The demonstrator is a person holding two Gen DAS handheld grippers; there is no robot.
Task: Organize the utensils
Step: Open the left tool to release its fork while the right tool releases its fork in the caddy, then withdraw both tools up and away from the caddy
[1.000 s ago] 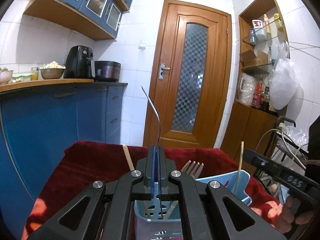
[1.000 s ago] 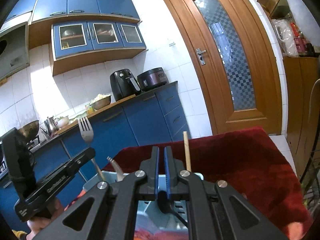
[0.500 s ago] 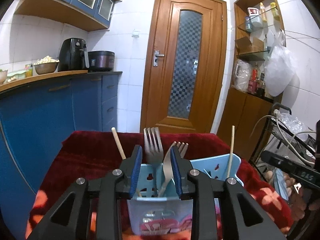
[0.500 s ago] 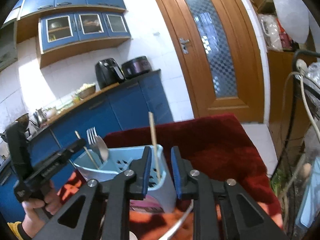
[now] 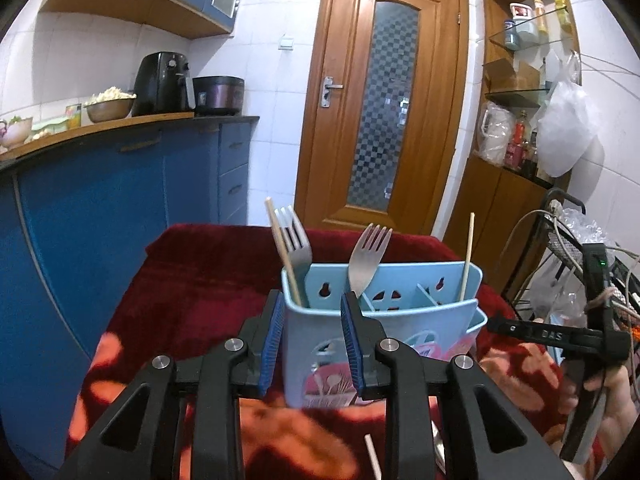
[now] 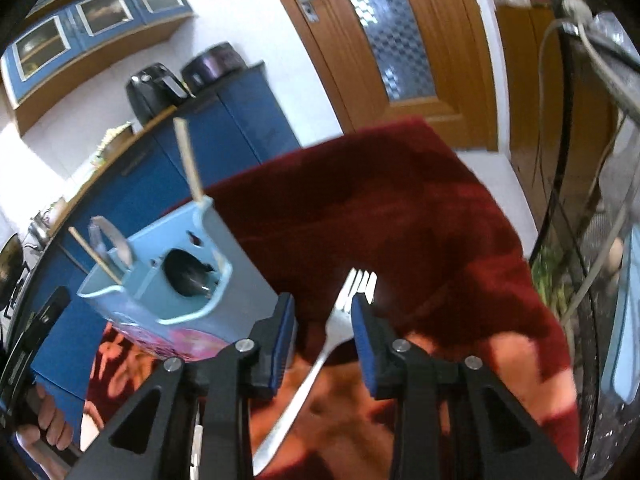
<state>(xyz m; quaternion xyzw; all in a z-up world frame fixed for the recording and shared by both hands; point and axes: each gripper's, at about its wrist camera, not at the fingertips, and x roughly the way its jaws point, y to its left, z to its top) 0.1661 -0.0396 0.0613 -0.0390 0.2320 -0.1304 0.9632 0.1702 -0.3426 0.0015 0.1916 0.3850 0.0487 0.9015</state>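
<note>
A light blue utensil caddy [image 5: 400, 300] stands on the red patterned cloth [image 5: 192, 292]. It holds two forks [image 5: 366, 256], a chopstick [image 5: 282, 252] at its left and another [image 5: 467, 256] at its right. My left gripper [image 5: 311, 296] is open just in front of the caddy's left end, holding nothing. In the right wrist view the caddy [image 6: 168, 280] is to the left, with a black utensil [image 6: 188, 276] in its near compartment. My right gripper [image 6: 322, 300] points down at a fork [image 6: 340, 320] lying on the cloth; its jaws are opening, the fork seen between them, untouched.
A pale stick [image 5: 370, 456] lies on the cloth near me. Blue cabinets [image 5: 120, 200] with an air fryer [image 5: 162, 84] line the left, and a wooden door [image 5: 380, 120] is behind. A wire rack with cables [image 6: 592, 160] crowds the table's right side. A hand holds the other gripper [image 5: 560, 332].
My left gripper let a fork go into the caddy, opened and drew back. My right gripper dropped the black utensil into the caddy, opened and tipped down over the fork on the cloth.
</note>
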